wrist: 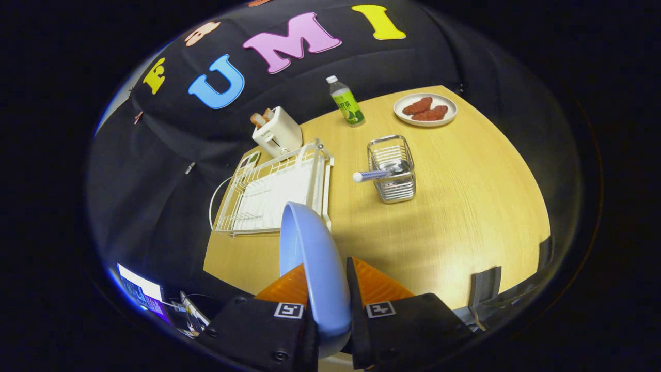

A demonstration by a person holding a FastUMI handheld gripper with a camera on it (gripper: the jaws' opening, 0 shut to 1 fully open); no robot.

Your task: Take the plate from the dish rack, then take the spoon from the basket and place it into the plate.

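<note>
Between ribbed orange tongs (pixel 326 289): smooth blue plate (pixel 315 258) clamped edge-on

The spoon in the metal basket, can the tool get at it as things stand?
Probably not yet: the tool is shut on the blue plate. The spoon itself lies exposed, its handle poking out of the basket.

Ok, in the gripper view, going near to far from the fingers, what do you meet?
Gripper shut on light blue plate → white wire dish rack → white toaster
</note>
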